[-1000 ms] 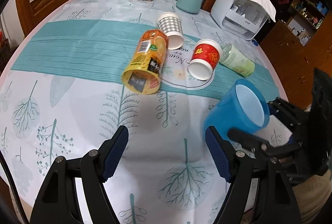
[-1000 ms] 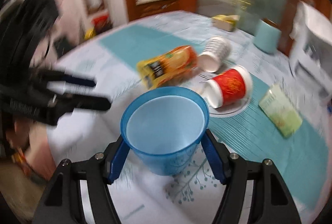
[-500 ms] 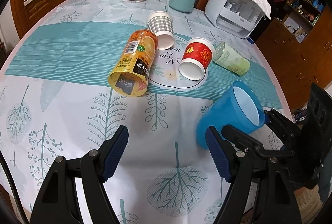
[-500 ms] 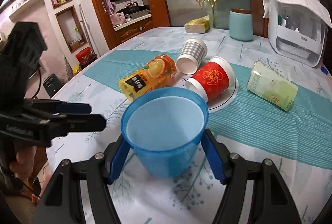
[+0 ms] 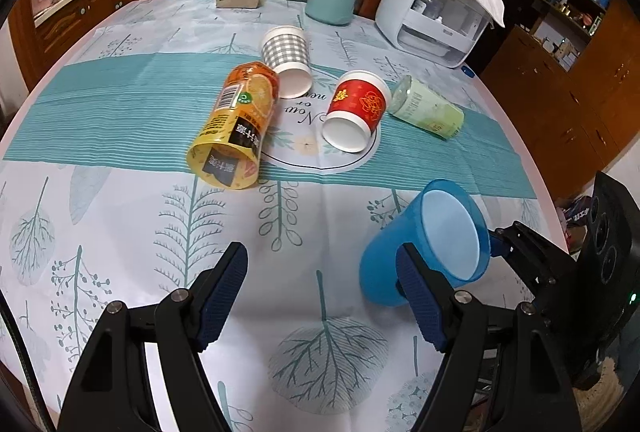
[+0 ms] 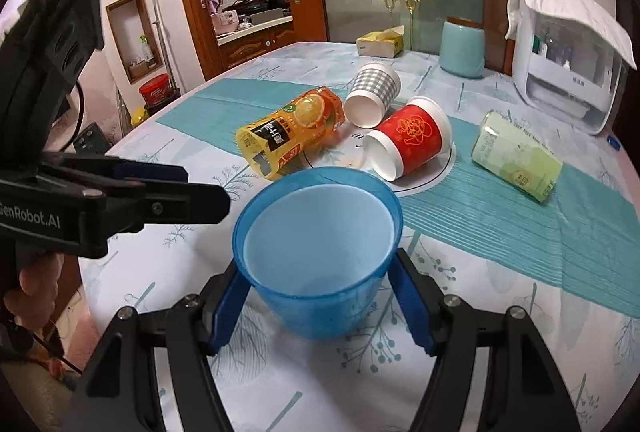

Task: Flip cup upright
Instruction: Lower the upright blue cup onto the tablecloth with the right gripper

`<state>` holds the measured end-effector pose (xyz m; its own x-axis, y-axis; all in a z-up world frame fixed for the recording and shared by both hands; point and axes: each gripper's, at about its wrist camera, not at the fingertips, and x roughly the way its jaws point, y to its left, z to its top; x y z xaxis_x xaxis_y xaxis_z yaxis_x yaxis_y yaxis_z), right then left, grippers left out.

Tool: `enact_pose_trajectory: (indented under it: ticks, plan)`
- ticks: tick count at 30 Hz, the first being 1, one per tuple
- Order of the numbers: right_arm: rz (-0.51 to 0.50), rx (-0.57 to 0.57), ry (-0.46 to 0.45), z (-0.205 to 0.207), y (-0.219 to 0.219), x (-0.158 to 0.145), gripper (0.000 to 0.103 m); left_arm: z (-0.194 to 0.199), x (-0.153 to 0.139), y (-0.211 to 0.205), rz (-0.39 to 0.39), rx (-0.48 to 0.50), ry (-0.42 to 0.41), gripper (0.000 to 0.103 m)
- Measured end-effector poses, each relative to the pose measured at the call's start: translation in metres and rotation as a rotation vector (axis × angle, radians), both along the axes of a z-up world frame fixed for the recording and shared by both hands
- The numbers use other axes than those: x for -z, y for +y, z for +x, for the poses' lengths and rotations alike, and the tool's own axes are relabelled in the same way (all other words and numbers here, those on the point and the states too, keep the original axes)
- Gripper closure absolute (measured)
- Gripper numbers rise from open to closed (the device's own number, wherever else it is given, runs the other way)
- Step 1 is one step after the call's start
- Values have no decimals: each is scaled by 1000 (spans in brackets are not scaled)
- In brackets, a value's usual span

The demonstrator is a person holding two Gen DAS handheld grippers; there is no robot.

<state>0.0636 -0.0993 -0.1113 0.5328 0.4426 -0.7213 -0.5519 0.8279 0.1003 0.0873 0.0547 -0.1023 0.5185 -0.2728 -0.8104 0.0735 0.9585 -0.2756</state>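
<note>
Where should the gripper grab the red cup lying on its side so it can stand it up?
Grab the red cup across its round middle, one finger on each side wall, coming from above. It lies with its white open mouth toward the left gripper, so the sides look free. The green can sits close by its base, so stay nearer the mouth end.

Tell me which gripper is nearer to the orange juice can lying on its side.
Left. The left gripper, open and empty, points across bare cloth toward the orange juice can. The right gripper sits farther back, shut on the blue plastic cup.
</note>
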Motion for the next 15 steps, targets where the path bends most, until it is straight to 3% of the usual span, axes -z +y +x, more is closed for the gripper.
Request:
enact_pose_trajectory:
  ticks: [4, 15]
  plan:
    - [-29, -7, -15, -4, 4, 0, 33, -1, -1, -2, -13, 7, 5, 28]
    - [12, 13, 5, -10, -3, -3, 27, -9, -9, -8, -6, 20, -18, 22]
